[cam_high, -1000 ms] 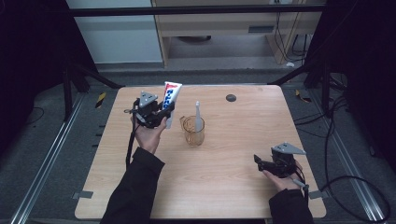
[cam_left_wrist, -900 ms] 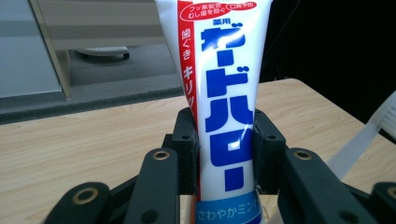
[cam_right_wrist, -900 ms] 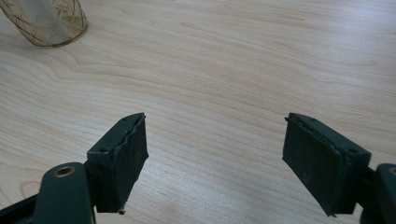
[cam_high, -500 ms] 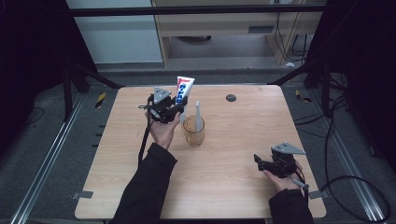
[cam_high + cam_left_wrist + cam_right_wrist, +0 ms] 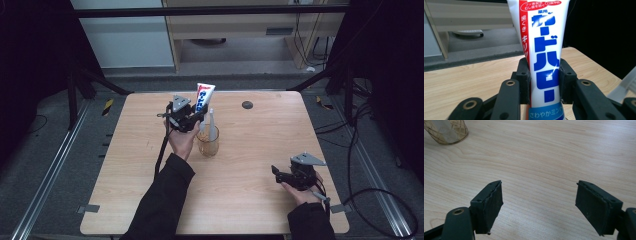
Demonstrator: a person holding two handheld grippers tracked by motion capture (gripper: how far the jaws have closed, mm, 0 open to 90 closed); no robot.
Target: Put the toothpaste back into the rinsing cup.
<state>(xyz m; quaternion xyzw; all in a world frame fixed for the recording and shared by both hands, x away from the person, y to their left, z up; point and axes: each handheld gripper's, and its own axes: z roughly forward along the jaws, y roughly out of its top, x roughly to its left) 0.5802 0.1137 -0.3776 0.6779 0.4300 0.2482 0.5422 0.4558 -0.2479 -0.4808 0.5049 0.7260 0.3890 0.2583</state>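
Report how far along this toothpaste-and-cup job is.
Done: the left gripper has the toothpaste tube clamped between its jaws and lifted off the table, upright, right beside the amber glass cup, which already holds a white item. In hand: carrying the tube at the cup. Left, probably: lowering it in and releasing. The right gripper sits open over bare wood, holding nothing.

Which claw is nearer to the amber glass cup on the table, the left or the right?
The left. The left claw, shut on the toothpaste tube, hovers just beside and above the amber glass cup. The right claw is open, far off near the table's front right corner.
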